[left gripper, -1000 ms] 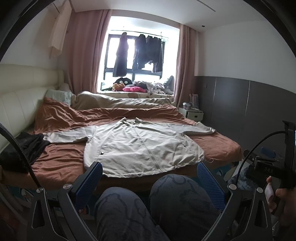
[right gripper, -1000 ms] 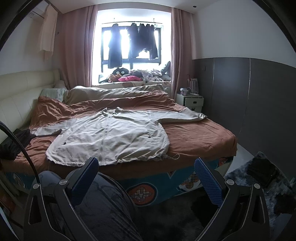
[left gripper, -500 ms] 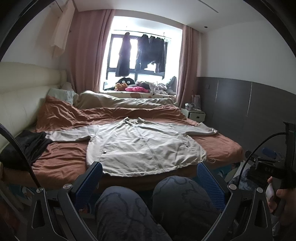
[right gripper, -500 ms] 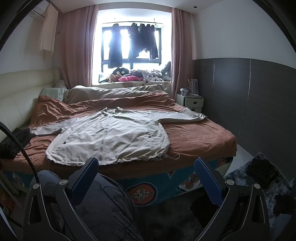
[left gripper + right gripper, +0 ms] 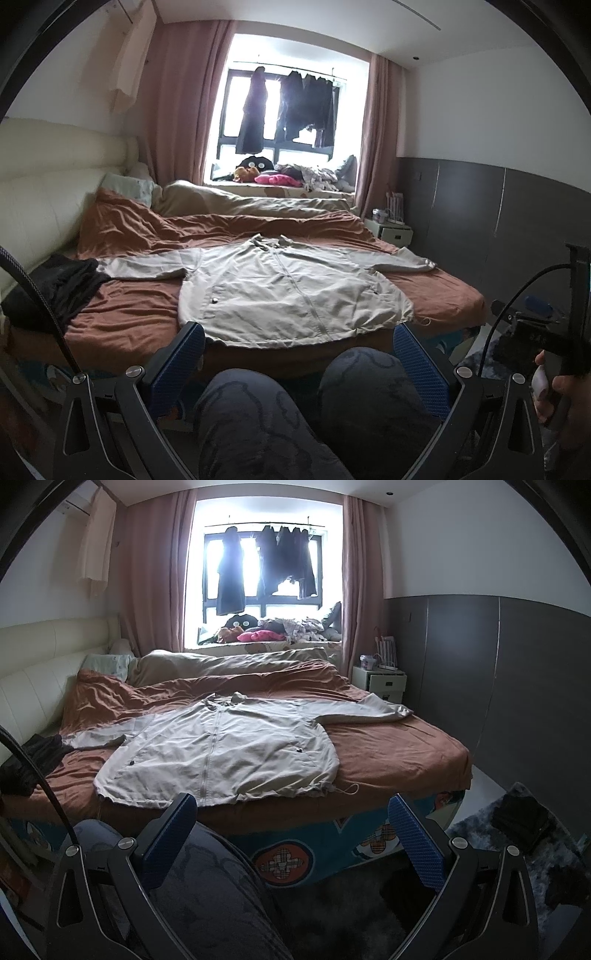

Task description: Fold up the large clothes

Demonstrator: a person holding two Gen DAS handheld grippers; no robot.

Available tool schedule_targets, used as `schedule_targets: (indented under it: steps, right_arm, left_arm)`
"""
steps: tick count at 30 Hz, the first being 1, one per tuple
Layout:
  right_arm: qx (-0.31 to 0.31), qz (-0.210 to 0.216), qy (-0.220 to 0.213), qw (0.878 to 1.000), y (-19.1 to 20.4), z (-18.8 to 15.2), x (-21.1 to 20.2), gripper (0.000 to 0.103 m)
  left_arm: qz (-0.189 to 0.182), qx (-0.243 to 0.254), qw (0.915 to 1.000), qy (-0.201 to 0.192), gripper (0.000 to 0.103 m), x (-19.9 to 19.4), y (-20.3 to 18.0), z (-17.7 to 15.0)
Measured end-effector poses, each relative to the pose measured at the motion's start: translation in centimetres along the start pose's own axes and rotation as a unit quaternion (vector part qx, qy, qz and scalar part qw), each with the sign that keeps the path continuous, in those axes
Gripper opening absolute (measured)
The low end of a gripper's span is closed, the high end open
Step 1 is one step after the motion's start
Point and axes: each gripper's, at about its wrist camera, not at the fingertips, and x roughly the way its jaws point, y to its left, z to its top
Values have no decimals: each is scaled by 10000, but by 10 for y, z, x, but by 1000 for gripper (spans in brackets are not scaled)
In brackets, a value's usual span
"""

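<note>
A large beige zip-front jacket point(image 5: 288, 291) lies spread flat, front up, on a brown bedsheet point(image 5: 125, 317), sleeves out to both sides and hem at the near bed edge. It also shows in the right wrist view point(image 5: 229, 749). My left gripper point(image 5: 297, 339) is open and empty, held back from the bed above the person's knees point(image 5: 306, 402). My right gripper point(image 5: 291, 810) is open and empty, held low in front of the bed edge, short of the hem. The right gripper's body shows at the right of the left wrist view point(image 5: 535, 336).
A black garment point(image 5: 55, 288) lies on the bed's left side. A cream headboard point(image 5: 40, 199) lines the left. A white nightstand point(image 5: 380, 681) stands at the far right. A dark rug with a black item point(image 5: 521, 823) covers the floor at right. Clothes hang in the window point(image 5: 266, 565).
Both views have drifted slightly; the left gripper has edged a little toward the bed. The jacket has not moved and both grippers stay open.
</note>
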Motion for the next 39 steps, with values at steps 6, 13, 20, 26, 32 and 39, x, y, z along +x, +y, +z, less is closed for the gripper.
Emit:
schedule_targets:
  steps: [6,13,20,26,32,39]
  right_arm:
    - [61,20,24,10000,-2,3,13,103]
    - [59,-9,155,9999,2,10,45,103]
    - [70,15,193,9998,12,32,92,103]
    - [114,-25,336,9994,21,49,138,103]
    - [189,42,429,9989,30,64,171,103]
    - [179,247,485,9984,52,89,219,103]
  left_arm:
    - [70,-1,10000,-11,103,3,3,1]
    - [156,-91,9998,103,103,30,19,10]
    - [227,-358,9988,248,103,75,52,26]
    - [342,-396,9982,296,103,112,79,46]
    - [460,-514,9968,402,103,146,112,61]
    - [792,-776,9928,448,102,175,161,70]
